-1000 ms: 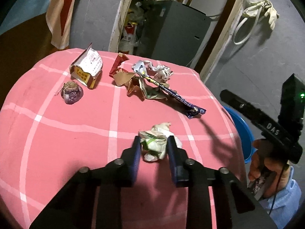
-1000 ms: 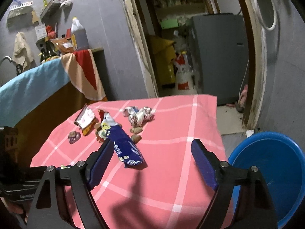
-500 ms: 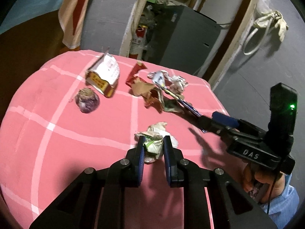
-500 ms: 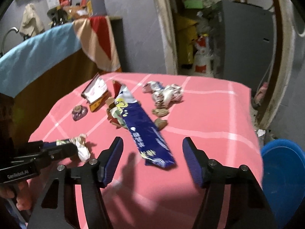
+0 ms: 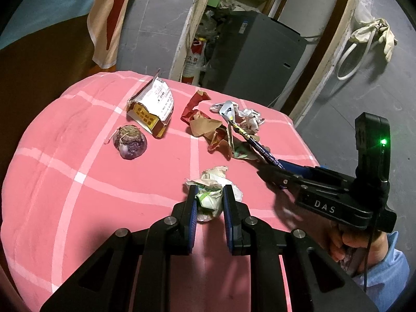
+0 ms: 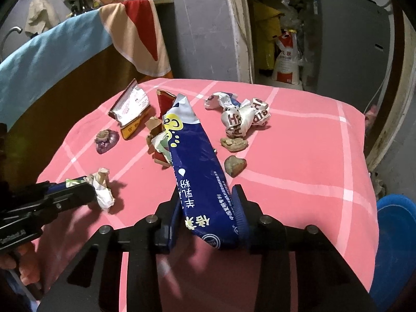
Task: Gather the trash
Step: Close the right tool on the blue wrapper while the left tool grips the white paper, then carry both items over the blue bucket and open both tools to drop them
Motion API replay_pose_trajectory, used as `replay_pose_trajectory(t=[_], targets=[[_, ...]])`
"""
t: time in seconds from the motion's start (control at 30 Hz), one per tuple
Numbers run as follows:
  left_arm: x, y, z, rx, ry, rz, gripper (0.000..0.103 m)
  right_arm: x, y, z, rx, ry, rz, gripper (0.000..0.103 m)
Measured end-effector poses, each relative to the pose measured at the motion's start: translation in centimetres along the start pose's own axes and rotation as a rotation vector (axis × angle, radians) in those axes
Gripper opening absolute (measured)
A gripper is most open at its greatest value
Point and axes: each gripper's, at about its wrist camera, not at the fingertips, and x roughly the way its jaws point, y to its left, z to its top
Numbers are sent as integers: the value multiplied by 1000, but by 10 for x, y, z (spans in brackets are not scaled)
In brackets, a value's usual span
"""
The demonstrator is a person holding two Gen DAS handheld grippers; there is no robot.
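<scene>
over the pink tablecloth (image 5: pixel 78 182), left gripper (image 5: pixel 208 200) angled down clamping crumpled wrapper (image 5: pixel 212 182), right gripper (image 6: pixel 208 208) jaws closing around blue packet (image 6: pixel 195 161)

pink checked table (image 6: pixel 299 156): blue wrapper (image 6: pixel 197 161), torn carton (image 5: pixel 153 106), crumpled paper (image 5: pixel 212 182), purple lump (image 5: pixel 130 143)

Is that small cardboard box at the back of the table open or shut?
Open. The small yellow-and-white cardboard box lies with its end flap torn up and gaping on the pink checked tablecloth.

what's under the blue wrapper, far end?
The blue wrapper overlaps a heap of torn brown and red paper scraps on its left edge. Its near end lies between the closing right gripper jaws. Whatever lies beneath its middle is covered.
</scene>
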Motion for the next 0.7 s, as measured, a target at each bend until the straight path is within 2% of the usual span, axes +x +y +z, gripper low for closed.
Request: replay_pose_trajectory(t=[0.2,0.33,0.6,0.7], targets=[[-7,-6,-4,19,-28,-1,15,-10,4,-11,9,-34,5,30],[-11,-12,-6,31,-63,-5,15,-30,5,-25,21,-100,2,29],[-26,-57,1,102,-204,-61,15,-93,1,-40,46,-335,-46,29],[-31,-79,5,134,-260,-93,15,-124,-8,-45,71,-446,-97,29]])
